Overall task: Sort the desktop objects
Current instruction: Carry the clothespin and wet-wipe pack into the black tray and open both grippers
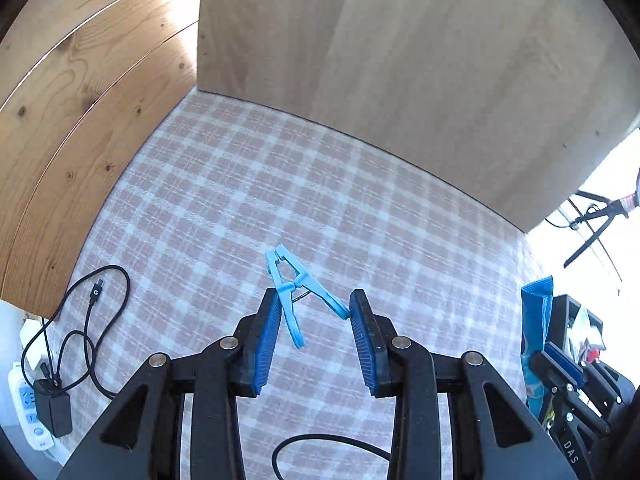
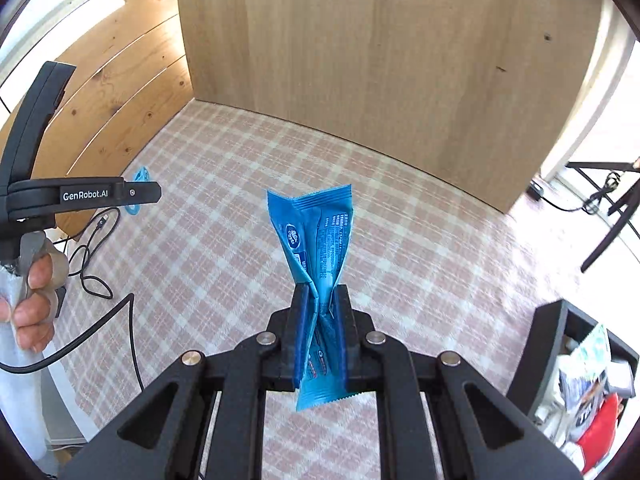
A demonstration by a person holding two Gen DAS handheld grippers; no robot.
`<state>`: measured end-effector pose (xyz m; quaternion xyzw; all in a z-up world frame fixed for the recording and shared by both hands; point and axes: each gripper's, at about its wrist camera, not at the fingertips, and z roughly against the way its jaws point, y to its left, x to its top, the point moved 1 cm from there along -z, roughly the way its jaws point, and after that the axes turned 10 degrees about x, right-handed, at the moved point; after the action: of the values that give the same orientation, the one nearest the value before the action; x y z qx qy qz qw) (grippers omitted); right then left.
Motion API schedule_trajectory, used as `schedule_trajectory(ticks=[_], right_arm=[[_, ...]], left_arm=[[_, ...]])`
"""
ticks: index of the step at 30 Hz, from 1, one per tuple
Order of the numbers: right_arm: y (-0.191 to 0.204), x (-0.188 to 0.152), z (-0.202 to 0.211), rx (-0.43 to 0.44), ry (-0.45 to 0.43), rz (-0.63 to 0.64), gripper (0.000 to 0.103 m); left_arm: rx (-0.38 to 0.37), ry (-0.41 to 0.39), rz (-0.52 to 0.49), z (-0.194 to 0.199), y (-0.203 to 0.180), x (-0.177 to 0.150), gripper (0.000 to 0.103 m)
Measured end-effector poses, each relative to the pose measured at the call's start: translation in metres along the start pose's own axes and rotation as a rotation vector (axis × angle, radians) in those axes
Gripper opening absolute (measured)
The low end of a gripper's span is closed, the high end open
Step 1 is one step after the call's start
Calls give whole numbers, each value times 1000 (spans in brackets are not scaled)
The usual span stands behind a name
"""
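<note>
A light blue clothes peg (image 1: 294, 292) sits between the open blue-padded fingers of my left gripper (image 1: 314, 304); its two handles touch or nearly touch both pads above the checked tablecloth. In the right wrist view the peg (image 2: 140, 178) peeks out behind the left gripper's finger (image 2: 132, 193). My right gripper (image 2: 320, 296) is shut on a blue snack packet (image 2: 318, 240), which stands upright and crumpled between the pads. The packet (image 1: 536, 320) also shows at the right edge of the left wrist view.
A black bin (image 2: 560, 344) with packets stands at the right. A black cable (image 1: 80, 320), charger (image 1: 54, 404) and white power strip (image 1: 24, 404) lie at the left. A wooden panel (image 1: 400, 80) walls the back, pine boards (image 1: 80, 120) the left.
</note>
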<state>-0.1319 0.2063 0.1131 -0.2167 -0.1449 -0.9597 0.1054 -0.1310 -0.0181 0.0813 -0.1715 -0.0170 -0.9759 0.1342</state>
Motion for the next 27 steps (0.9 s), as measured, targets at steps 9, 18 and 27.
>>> schedule_trajectory(ticks=[9, 18, 27], right_arm=[[-81, -108, 110, -117, -92, -243, 12], [-189, -226, 204, -260, -125, -516, 12], [-236, -278, 230, -283, -114, -602, 12]], left_arm=[[-161, -17, -320, 78, -147, -89, 33], [-268, 20, -585, 131, -294, -199, 33], [-256, 57, -722, 121, -354, -259, 33]])
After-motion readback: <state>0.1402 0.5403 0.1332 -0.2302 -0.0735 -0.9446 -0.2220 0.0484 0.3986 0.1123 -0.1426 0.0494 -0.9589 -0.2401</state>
